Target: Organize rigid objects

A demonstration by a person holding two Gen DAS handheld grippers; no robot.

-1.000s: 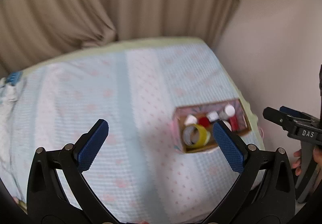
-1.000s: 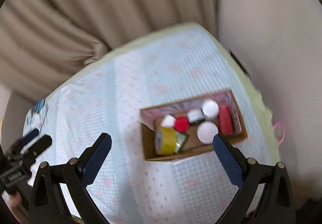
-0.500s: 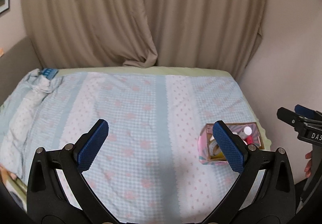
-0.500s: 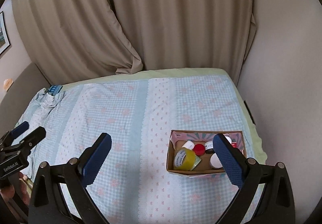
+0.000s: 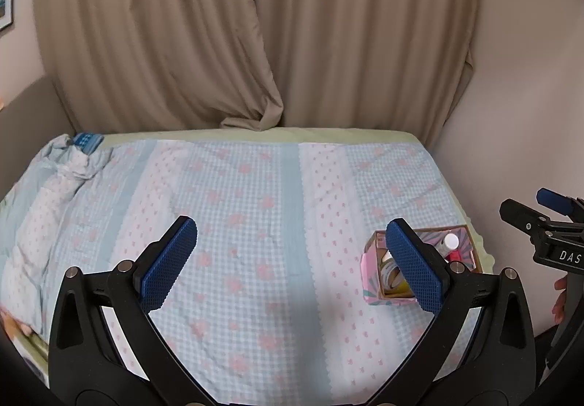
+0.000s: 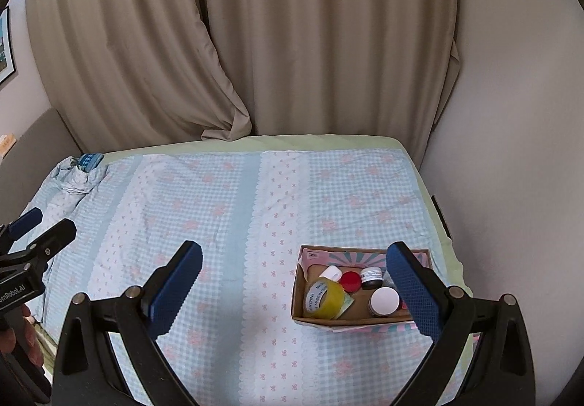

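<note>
A cardboard box (image 6: 303,296) with a pink patterned outside sits on the bed near its right edge. Inside lie a yellow tape roll (image 6: 323,298), a red cap (image 6: 350,281), a small dark jar with a white label (image 6: 371,277), a white-lidded jar (image 6: 383,301) and a small white bottle (image 6: 331,273). My right gripper (image 6: 292,289) is open and empty, held above the bed, its right finger overlapping the box's right end. My left gripper (image 5: 290,263) is open and empty too; the box (image 5: 372,278) shows behind its right finger.
The bed carries a blue and pink checked sheet (image 5: 255,223), bunched into a heap (image 5: 69,165) at the far left. Beige curtains (image 6: 292,41) hang behind the bed. A plain wall (image 6: 511,150) runs along the bed's right side.
Both grippers have tilted up and drawn back, from looking down at the box to looking across the whole bed. The box now appears lower and smaller. Both stayed open.
</note>
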